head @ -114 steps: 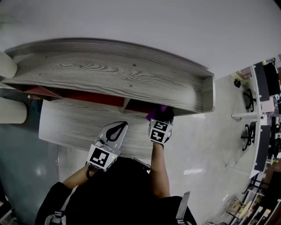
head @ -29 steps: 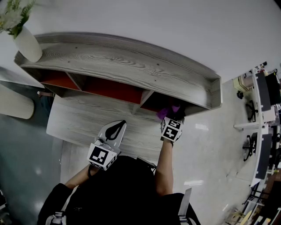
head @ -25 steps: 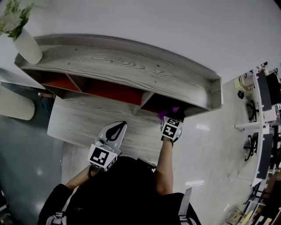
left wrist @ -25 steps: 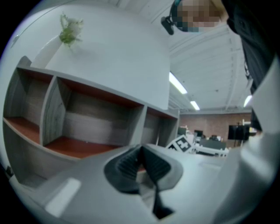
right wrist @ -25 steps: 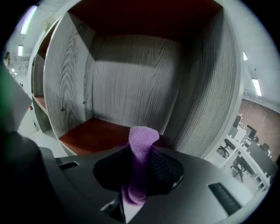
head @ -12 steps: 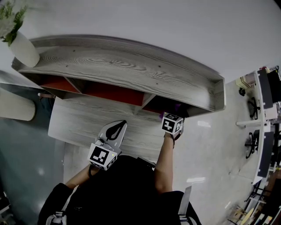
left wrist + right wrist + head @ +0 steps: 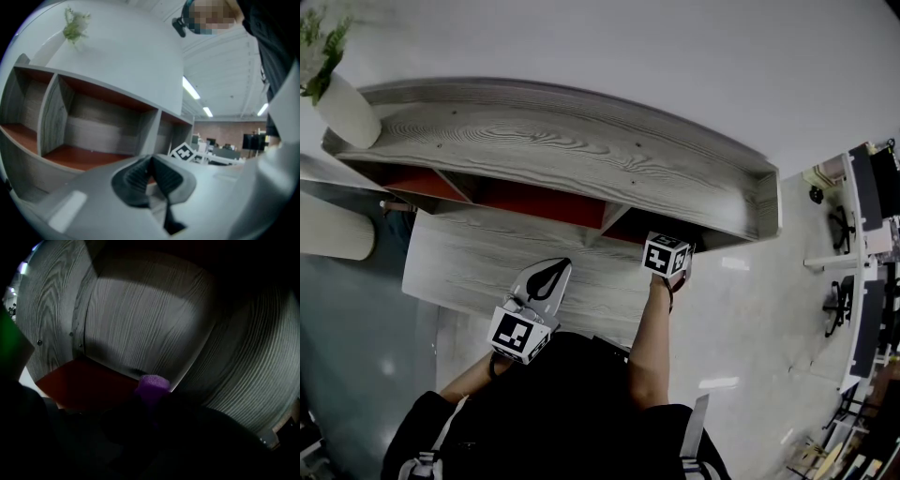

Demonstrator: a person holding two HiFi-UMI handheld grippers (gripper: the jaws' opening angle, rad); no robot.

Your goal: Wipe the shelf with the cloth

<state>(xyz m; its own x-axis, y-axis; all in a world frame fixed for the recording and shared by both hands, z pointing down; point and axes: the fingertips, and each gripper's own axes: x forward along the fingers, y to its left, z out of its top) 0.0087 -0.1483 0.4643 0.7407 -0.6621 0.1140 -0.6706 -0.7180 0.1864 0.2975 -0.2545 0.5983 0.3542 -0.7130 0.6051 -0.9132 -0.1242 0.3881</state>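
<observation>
The cloth point(image 7: 152, 385), a purple wad, sits clenched between the jaws of your right gripper point(image 7: 152, 406), deep in the rightmost compartment of the shelf point(image 7: 581, 150). It is close to the far corner, where the compartment's red floor point(image 7: 89, 383) meets the grey back wall. Whether it presses on the floor cannot be told in the dark.

Your left gripper point(image 7: 546, 279) hangs near your body over the lower board point(image 7: 478, 253), jaws closed on nothing and well apart from the work.

By the look of it the wipe is under way in this one compartment. No picture shows which surfaces are already clean, so the two compartments to the left and the top board may yet need a pass.

The head view shows only the right gripper's marker cube at the compartment's mouth; the top board hides the cloth. The right gripper view alone shows the cloth and the corner. The left gripper view shows what neither does: the other compartments, bare, with red floors, and a vase point(image 7: 56, 42) of greenery on the shelf's top at the left end.
</observation>
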